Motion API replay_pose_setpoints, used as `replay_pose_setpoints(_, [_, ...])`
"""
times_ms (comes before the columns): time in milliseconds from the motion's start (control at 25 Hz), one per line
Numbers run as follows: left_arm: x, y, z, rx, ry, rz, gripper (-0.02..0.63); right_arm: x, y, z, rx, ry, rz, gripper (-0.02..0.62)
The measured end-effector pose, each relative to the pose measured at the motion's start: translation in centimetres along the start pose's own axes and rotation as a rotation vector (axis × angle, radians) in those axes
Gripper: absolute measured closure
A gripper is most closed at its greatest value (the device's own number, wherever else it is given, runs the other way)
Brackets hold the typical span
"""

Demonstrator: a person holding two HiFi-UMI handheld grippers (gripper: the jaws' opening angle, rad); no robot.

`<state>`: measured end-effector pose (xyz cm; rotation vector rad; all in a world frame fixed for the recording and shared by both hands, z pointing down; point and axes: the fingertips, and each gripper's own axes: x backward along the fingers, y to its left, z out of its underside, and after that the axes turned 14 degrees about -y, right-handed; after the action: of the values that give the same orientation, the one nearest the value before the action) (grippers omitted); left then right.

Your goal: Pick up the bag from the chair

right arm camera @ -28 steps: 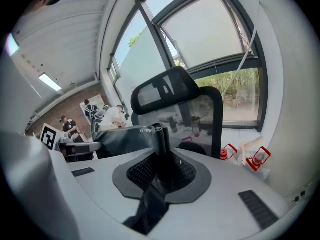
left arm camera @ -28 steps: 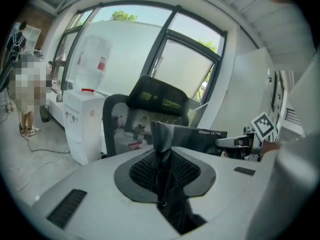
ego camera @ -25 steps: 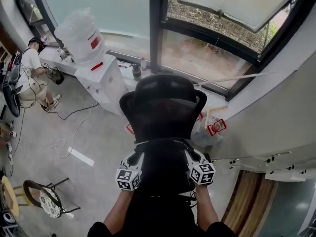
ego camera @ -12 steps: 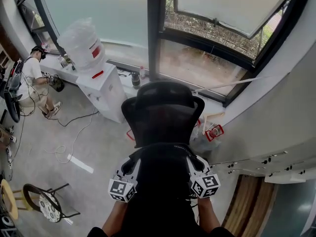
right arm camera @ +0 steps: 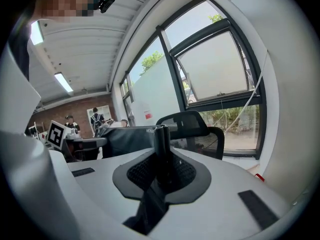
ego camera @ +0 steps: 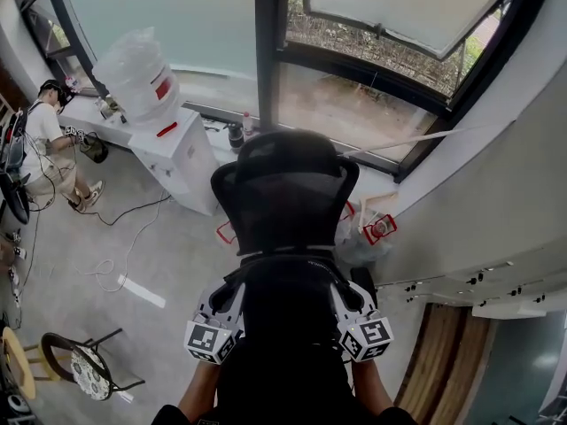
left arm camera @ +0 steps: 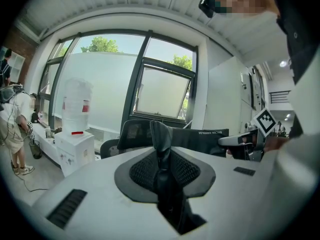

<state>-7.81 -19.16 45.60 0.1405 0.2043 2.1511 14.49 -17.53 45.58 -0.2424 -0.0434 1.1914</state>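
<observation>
A black bag point(ego camera: 285, 321) hangs between my two grippers, in front of the black mesh office chair point(ego camera: 285, 193). My left gripper point(ego camera: 232, 286) is shut on a black strap point(left arm camera: 161, 146) at the bag's left side. My right gripper point(ego camera: 341, 283) is shut on another strap point(right arm camera: 161, 144) at its right side. The left gripper view shows the bag's top point(left arm camera: 200, 135) in front of the chair back point(left arm camera: 132, 133), with the right gripper point(left arm camera: 245, 140) beyond. The bag point(right arm camera: 127, 140) and the left gripper point(right arm camera: 82, 143) appear in the right gripper view. The chair's seat is hidden under the bag.
A white water dispenser point(ego camera: 173, 144) with a large bottle point(ego camera: 137, 73) stands left of the chair. A clear plastic bag point(ego camera: 368, 237) lies on the floor by the wall at right. A person point(ego camera: 40, 144) sits at far left, with cables point(ego camera: 124, 237) on the floor and a small chair point(ego camera: 80, 357).
Both grippers with the bag have drawn back toward me and spread slightly apart. The chair has stayed in place.
</observation>
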Motion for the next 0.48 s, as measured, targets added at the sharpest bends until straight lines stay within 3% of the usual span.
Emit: replay_pose_setpoints(480, [0.11,-0.72,0.44,0.013,0.010,0.024,0.540,0.84,-0.09,0.25,0.020,0.004,0.016,0.554])
